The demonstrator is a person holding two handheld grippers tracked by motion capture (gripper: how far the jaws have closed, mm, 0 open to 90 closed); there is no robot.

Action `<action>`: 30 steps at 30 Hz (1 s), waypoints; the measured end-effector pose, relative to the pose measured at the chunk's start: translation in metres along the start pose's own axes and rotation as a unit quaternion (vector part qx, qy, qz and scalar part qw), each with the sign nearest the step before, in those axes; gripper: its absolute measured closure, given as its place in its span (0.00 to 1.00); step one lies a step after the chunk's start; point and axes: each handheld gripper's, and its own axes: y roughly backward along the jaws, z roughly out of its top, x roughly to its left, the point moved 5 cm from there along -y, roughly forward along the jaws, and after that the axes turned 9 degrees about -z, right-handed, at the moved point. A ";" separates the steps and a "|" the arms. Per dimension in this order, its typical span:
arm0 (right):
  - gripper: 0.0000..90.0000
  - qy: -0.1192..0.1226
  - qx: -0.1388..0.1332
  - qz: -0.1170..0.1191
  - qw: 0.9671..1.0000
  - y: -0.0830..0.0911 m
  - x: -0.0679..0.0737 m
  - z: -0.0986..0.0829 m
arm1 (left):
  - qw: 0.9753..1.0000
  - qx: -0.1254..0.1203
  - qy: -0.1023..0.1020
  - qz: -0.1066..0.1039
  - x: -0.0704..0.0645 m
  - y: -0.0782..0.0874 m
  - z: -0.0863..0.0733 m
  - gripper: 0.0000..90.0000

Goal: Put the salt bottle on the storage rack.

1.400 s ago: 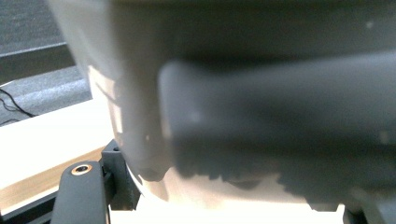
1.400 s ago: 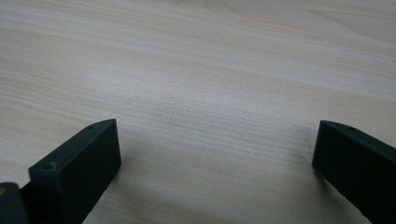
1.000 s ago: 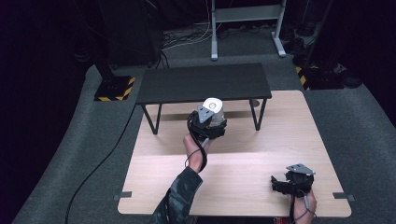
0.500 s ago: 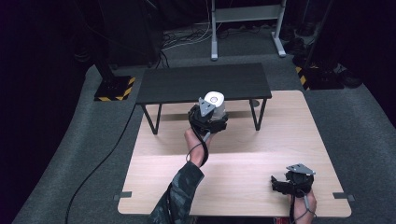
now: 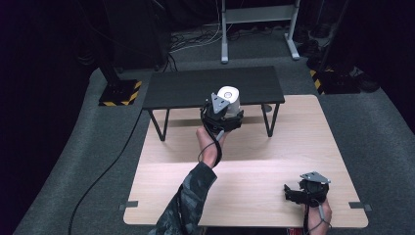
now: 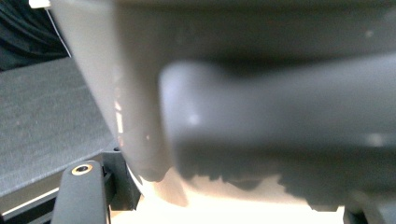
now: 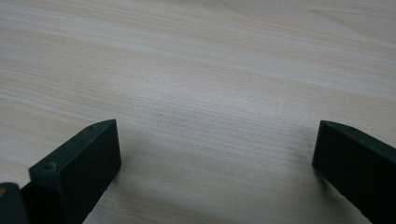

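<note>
Care suited this lift: left gripper (image 5: 224,113) pinched the white cylindrical mug (image 5: 229,98) upright at the black metal bench's (image 5: 195,88) six-o'clock edge, while right gripper (image 5: 304,191) rested spread.

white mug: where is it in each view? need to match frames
High view: white mug upper centre, held in left gripper at the black bench's front edge.
Left gripper view: mug up close, blurred.
Right gripper view: bare wooden table.
Shared landmark: black bench.
</note>
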 end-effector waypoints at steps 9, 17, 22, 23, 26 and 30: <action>0.00 0.000 0.000 0.000 1.000 0.000 0.000 0.000 | 1.000 -0.011 0.000 -0.008 0.001 -0.005 0.020 0.33; 0.00 0.000 0.000 0.001 1.000 0.000 0.000 0.000 | 1.000 -0.014 0.011 -0.013 0.006 -0.022 0.040 0.33; 0.00 0.000 0.000 0.001 1.000 0.000 0.000 0.000 | 1.000 -0.007 0.012 -0.009 0.006 -0.038 0.053 0.33; 0.00 0.000 0.000 0.001 1.000 0.000 0.000 0.000 | 1.000 -0.005 0.012 -0.007 0.006 -0.042 0.055 0.33; 0.00 0.001 -0.002 0.002 1.000 0.000 0.000 0.000 | 1.000 0.001 0.016 -0.005 0.007 -0.051 0.059 0.33; 0.00 0.002 -0.001 0.003 1.000 0.000 0.000 0.000 | 0.999 0.019 0.029 -0.007 0.011 -0.073 0.065 0.33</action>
